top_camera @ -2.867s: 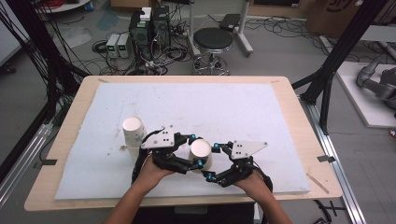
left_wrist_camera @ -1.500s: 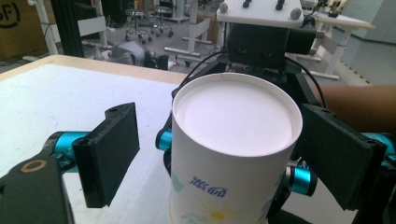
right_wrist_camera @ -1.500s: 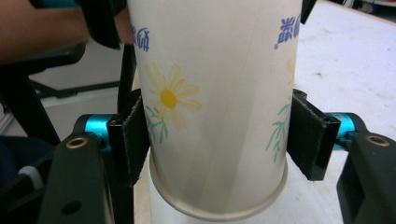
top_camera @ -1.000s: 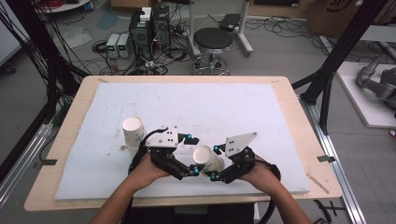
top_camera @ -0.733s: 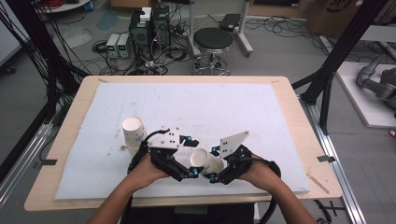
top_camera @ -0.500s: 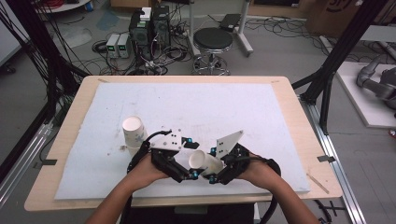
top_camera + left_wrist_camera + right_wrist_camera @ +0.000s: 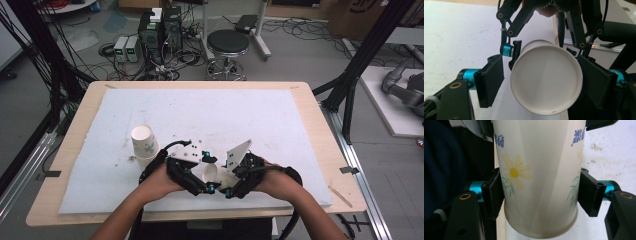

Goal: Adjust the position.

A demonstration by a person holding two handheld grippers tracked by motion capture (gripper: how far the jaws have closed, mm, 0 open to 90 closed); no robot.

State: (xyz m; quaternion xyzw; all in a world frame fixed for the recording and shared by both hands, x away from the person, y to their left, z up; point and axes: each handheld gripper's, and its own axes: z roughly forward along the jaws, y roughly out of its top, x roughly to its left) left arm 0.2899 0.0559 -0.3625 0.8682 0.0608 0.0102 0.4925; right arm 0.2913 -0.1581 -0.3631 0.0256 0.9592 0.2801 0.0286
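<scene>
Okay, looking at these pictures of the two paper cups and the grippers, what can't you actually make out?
- Held white paper cup, high view: grippers hide its walls.
- Blue print on that cup, right gripper view: cut by the top edge, unreadable.
- Second flowered paper cup, high view: inside unseen.
- Left gripper: right pad contact unclear.

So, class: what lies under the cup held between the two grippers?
Under the held cup lies the white mat. The right gripper clamps it; the left gripper has been closing around it. The mat directly beneath is covered.
</scene>
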